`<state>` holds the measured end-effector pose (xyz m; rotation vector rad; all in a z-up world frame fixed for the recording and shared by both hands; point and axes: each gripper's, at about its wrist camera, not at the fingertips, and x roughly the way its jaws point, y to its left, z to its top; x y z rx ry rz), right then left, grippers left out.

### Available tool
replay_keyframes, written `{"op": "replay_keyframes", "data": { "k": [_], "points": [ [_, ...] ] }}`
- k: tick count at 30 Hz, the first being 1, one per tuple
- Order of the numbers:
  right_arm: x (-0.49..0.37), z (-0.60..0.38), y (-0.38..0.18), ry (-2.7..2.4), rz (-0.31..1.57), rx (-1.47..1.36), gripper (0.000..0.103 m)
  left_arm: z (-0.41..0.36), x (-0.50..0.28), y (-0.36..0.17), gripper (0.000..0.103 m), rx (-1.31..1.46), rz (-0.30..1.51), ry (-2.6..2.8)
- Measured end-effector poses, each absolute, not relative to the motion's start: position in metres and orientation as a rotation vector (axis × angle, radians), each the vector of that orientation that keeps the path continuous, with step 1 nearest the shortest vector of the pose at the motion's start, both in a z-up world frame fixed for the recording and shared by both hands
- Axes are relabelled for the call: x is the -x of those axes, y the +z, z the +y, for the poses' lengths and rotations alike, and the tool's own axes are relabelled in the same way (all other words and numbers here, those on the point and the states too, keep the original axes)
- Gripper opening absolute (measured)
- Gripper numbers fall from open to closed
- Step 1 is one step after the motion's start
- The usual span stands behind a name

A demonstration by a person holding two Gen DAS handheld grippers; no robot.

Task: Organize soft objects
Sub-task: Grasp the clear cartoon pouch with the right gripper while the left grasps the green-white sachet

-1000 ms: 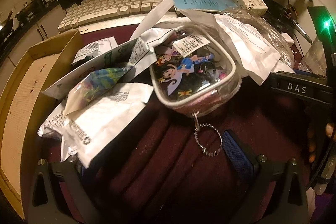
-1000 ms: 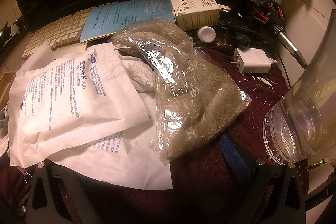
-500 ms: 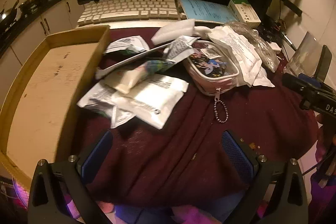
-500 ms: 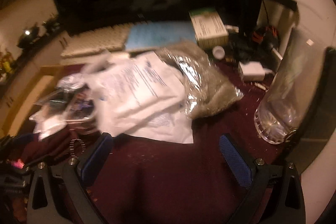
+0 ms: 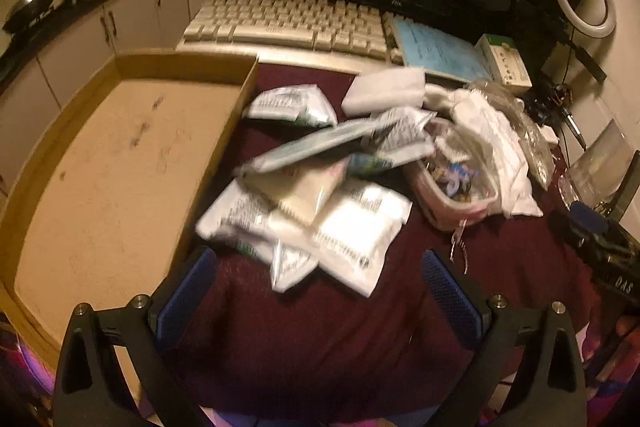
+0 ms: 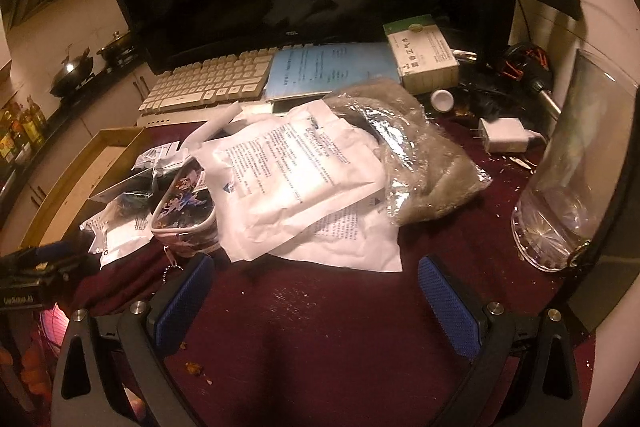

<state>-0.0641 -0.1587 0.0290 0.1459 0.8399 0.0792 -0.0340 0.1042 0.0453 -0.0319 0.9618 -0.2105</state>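
A: Maroon cloth [image 6: 320,327] covers the desk under my right gripper [image 6: 316,291]; its jaws are spread, holding nothing.

B: And the soft packets?

A: White pouches [image 5: 352,227] lie heaped just ahead of my left gripper [image 5: 320,287], also spread and empty. The cardboard tray [image 5: 100,163] sits to its left.

A heap of packets [image 5: 316,215] lies mid-desk [image 5: 320,339], the cardboard tray [image 5: 100,163] just to its left. Right of the packets sits a pouch [image 6: 186,215], then a bagged towel [image 6: 424,163]. The keyboard [image 5: 288,23] lies behind them all.
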Motion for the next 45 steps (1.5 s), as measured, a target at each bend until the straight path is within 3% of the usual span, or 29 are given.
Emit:
{"op": "replay_keyframes", "data": {
  "k": [2, 6, 14, 19, 28, 31, 33, 38, 45],
  "points": [
    [0.063, -0.156, 0.03, 0.091, 0.84, -0.147, 0.103, 0.1, 0.026, 0.052, 0.102, -0.012, 0.936, -0.198],
    [0.06, -0.143, 0.032, 0.136, 0.842, -0.13, 0.103, 0.099, 0.007, 0.065, 0.086, -0.05, 0.922, -0.181],
    [0.053, -0.118, 0.026, 0.212, 0.881, -0.108, 0.094, 0.078, -0.009, 0.075, 0.083, -0.274, 0.894, -0.205],
    [0.043, -0.102, 0.026, 0.255, 0.898, -0.113, 0.089, 0.074, -0.027, 0.06, 0.058, -0.34, 0.934, -0.166],
    [0.021, -0.065, 0.021, 0.334, 0.939, -0.118, 0.084, 0.065, -0.036, 0.049, 0.054, -0.384, 0.956, -0.206],
    [0.009, -0.059, 0.015, 0.281, 0.964, -0.108, 0.083, 0.065, -0.045, 0.04, 0.039, -0.392, 0.986, -0.202],
    [0.002, -0.059, 0.01, 0.262, 0.975, -0.116, 0.077, 0.065, -0.049, 0.033, 0.017, -0.382, 1.011, -0.205],
    [-0.001, -0.064, 0.007, 0.265, 0.964, -0.163, 0.072, 0.069, -0.043, 0.036, 0.008, -0.328, 0.995, -0.226],
    [0.013, -0.074, 0.013, 0.301, 0.947, -0.203, 0.071, 0.082, -0.022, 0.056, 0.005, -0.217, 0.963, -0.266]
  ]
}}
